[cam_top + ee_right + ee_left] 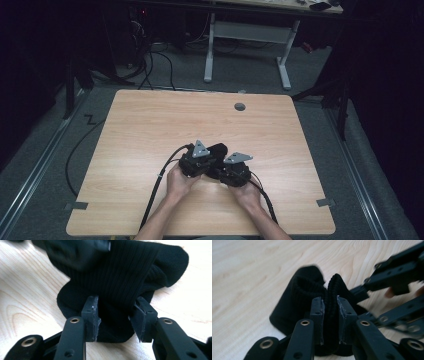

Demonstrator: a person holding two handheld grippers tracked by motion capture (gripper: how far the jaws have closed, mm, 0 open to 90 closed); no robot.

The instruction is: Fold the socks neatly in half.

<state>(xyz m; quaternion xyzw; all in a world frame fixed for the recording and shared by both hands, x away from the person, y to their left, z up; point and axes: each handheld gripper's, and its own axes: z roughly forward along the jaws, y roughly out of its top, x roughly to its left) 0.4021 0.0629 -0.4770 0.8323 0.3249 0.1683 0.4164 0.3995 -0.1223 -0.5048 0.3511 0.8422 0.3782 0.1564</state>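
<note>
Broadly, largest thing first
Table: a pale wooden table (150, 130) with a round cable hole (240, 106) near its far edge; both hands work at the near middle of the top
Floor: grey carpet around the table, with the white legs of another desk (250, 50) beyond it
Black sock: a ribbed black sock (218, 150) lies bunched on the wood between the two grippers; in the left gripper view its cuff (322, 287) stands up in two folds
Left gripper: the left gripper (200, 160) has its jaws drawn close together on a fold of the sock, pads pressing the ribbed cloth from both sides (329, 320)
Right gripper: the right gripper (235, 172) has its jaws standing wider, astride a broader bunch of the same sock (115, 315); both pads touch the cloth
Cables: a black cable (155, 190) trails from each gripper toward the near edge
</note>
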